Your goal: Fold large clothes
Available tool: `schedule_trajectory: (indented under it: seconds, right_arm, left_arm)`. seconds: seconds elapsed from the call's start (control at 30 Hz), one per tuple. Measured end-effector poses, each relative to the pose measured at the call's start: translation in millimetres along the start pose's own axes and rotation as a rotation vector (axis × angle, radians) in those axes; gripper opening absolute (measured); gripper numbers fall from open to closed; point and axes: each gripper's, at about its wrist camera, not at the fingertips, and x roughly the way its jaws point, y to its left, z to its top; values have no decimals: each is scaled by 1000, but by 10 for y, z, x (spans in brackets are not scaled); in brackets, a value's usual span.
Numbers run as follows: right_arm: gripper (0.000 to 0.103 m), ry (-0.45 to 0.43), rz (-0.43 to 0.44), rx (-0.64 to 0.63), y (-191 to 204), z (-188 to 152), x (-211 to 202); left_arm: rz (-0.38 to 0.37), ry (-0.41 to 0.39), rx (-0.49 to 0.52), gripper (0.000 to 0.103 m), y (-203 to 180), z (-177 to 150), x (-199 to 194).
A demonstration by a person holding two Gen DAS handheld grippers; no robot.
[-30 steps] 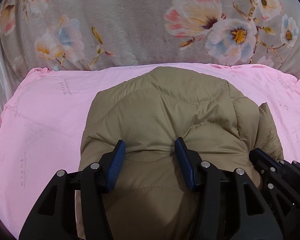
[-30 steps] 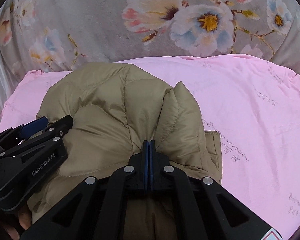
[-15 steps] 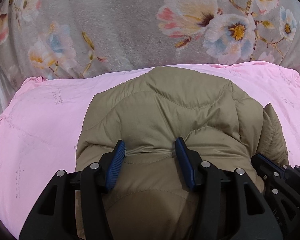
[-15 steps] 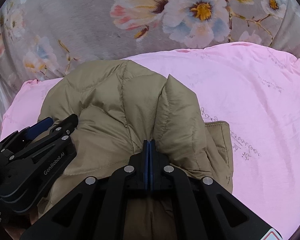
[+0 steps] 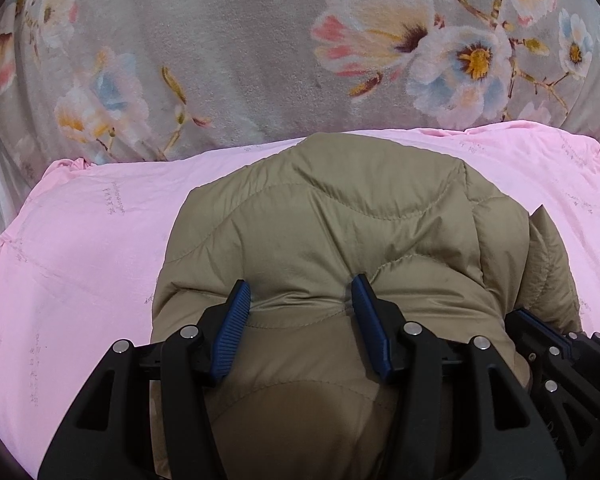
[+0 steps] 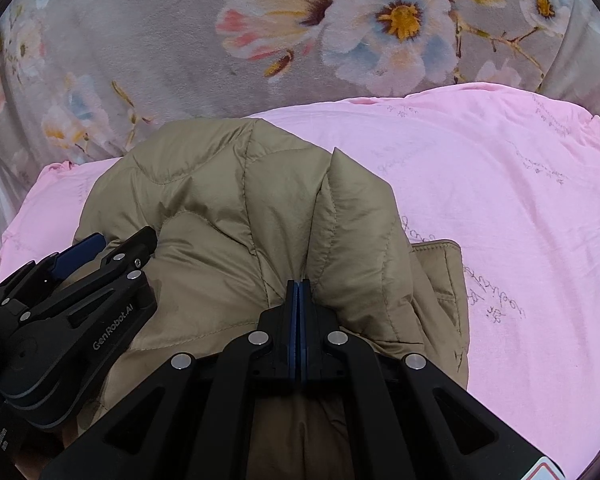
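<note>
We see the tan jacket (image 5: 340,232) bunched at lower centre on the pink sheet (image 5: 80,264). Our left gripper (image 5: 300,304) clamps a thick fold; our right gripper (image 6: 299,292), pads pressed together, pinches a thin ridge of the jacket.

Bedding in the background
A pale pink cotton sheet (image 5: 80,264) fills the lower frame; a grey plush floral blanket (image 5: 236,52) spans the top.
</note>
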Motion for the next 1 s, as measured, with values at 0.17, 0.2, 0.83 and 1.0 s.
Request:
schedule_trajectory:
  seconds: [0.17, 0.2, 0.83, 1.0]
  right_arm:
    - [0, 10, 4, -20, -20, 14, -150]
    - [1, 8, 1, -26, -13, 2, -257]
    - [7, -46, -68, -168, 260, -882, -950]
    - [7, -31, -46, -148, 211, -873, -919]
  left_arm:
    - [-34, 12, -21, 51, 92, -19, -195]
    - [-43, 13, -30, 52, 127, -51, -319]
    - [-100, 65, -83, 1, 189, -955, -1172]
    - [-69, 46, -57, 0, 138, -1003, -1123]
